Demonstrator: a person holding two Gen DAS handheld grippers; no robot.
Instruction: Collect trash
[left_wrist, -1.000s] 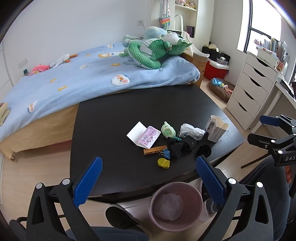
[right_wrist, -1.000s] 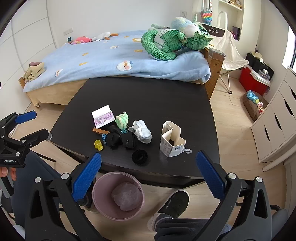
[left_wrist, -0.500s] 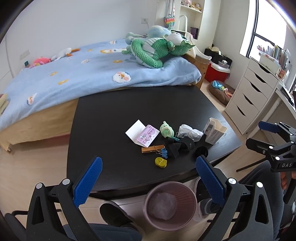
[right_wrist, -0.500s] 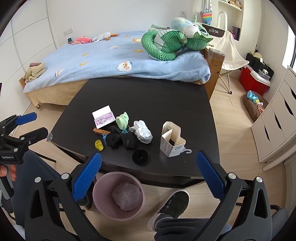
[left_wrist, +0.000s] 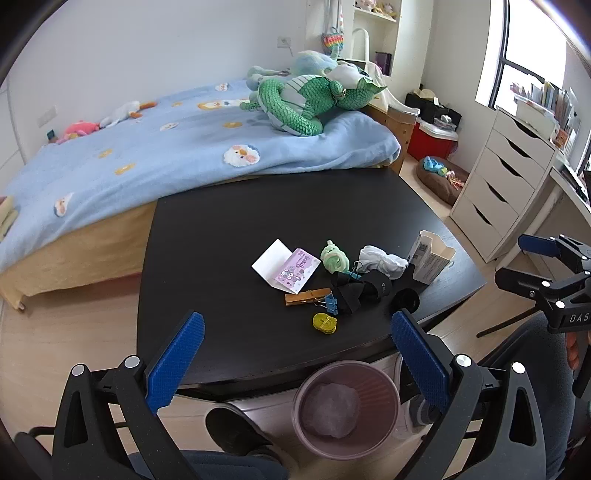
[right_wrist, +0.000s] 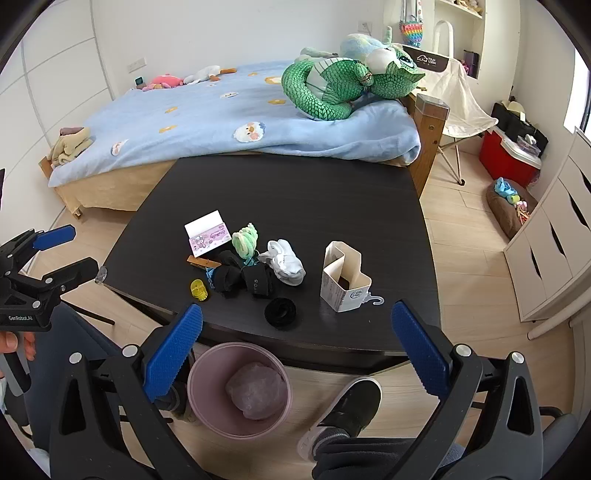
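A pink trash bin (left_wrist: 347, 363) (right_wrist: 236, 345) stands on the floor against the near edge of the black table (left_wrist: 221, 258) (right_wrist: 295, 192), with a crumpled clear bag inside. On the table lie an open carton (left_wrist: 430, 258) (right_wrist: 343, 284), white socks (left_wrist: 382, 260), black socks (left_wrist: 354, 291), a black roll (right_wrist: 280, 312), a green scrunchie (left_wrist: 334, 256), a pink and white card (left_wrist: 286, 267), a wooden clothespin (left_wrist: 306, 295), a blue binder clip (left_wrist: 330, 300) and a yellow coil (left_wrist: 324, 322). My left gripper (left_wrist: 296, 321) and right gripper (right_wrist: 297, 310) hover open and empty above the near edge.
A bed (left_wrist: 166, 155) with a blue blanket and a green plush dragon (right_wrist: 340, 85) lies behind the table. White drawers (left_wrist: 506, 177) stand to the right. The person's shoe (right_wrist: 347, 410) rests on the floor beside the bin. A red cooler (right_wrist: 508, 158) sits in the far corner.
The left wrist view has drifted slightly, showing more of the bed and wall. The right gripper has barely moved. Nothing on the table has shifted.
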